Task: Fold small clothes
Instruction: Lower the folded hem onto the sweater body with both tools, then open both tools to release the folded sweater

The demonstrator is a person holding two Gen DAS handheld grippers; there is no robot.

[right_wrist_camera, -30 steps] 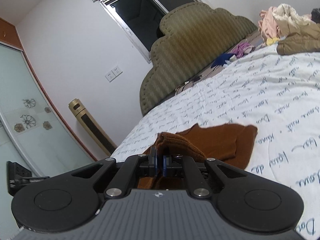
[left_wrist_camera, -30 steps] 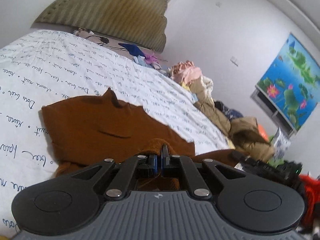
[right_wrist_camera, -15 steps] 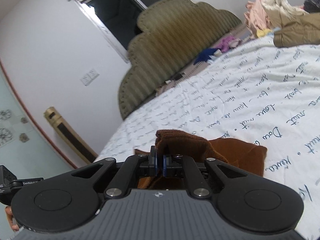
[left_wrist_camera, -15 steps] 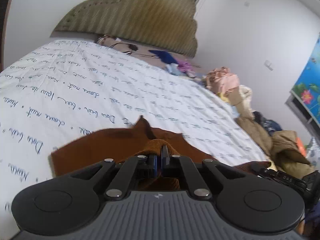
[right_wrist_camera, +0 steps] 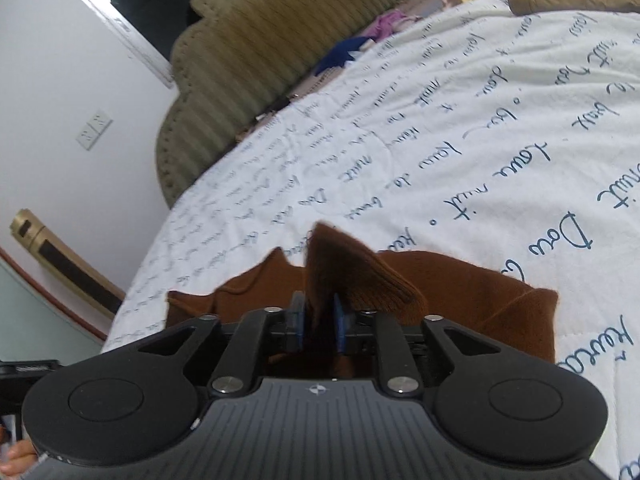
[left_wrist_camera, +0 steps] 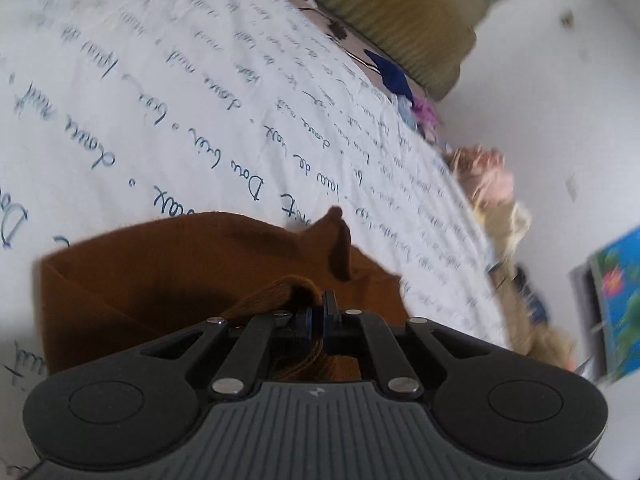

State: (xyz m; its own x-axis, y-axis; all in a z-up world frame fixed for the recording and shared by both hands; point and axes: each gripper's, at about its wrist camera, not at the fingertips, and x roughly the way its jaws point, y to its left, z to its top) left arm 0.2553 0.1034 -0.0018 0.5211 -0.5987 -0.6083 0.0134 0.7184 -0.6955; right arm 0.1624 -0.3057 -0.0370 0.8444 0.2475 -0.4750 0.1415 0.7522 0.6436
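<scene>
Nearest the left wrist camera, the left gripper (left_wrist_camera: pixel 318 312) stays clamped tight, its fingers (left_wrist_camera: pixel 306 317) pinching a bunched fold of the brown garment (left_wrist_camera: pixel 160 272). A second ago both grippers carried their folds higher above the cloth; now both have come forward and down, so the garment fills more of the lower view and the bed's far edge has swung across the frame. In the right wrist view, the right gripper (right_wrist_camera: pixel 318 322), which was pinched shut a second ago, is opening: a gap shows between the blue pads, and a ribbed flap of the garment (right_wrist_camera: pixel 460 296) stands up between the fingers (right_wrist_camera: pixel 340 324); the picture is somewhat blurred, so I cannot tell whether either pad is touching the cloth. Both grippers point downward toward the bed at a slant, and the left view is rolled compared with before. A bit of a hand (right_wrist_camera: pixel 16 454) shows at the lower left corner of the right view. The garment lies flat on the sheet (left_wrist_camera: pixel 160 100), white with blue handwriting, just ahead of both grippers, with one pointed corner sticking up at its far edge. Beyond it the sheet runs to the striped olive headboard (right_wrist_camera: pixel 260 60). Small blue and purple clothes (left_wrist_camera: pixel 400 80) lie near the headboard, and a pile of pink and tan clothes (left_wrist_camera: pixel 492 192) sits along the bed's far side. On the wall behind are a window (right_wrist_camera: pixel 132 4) and a socket (right_wrist_camera: pixel 94 130).
</scene>
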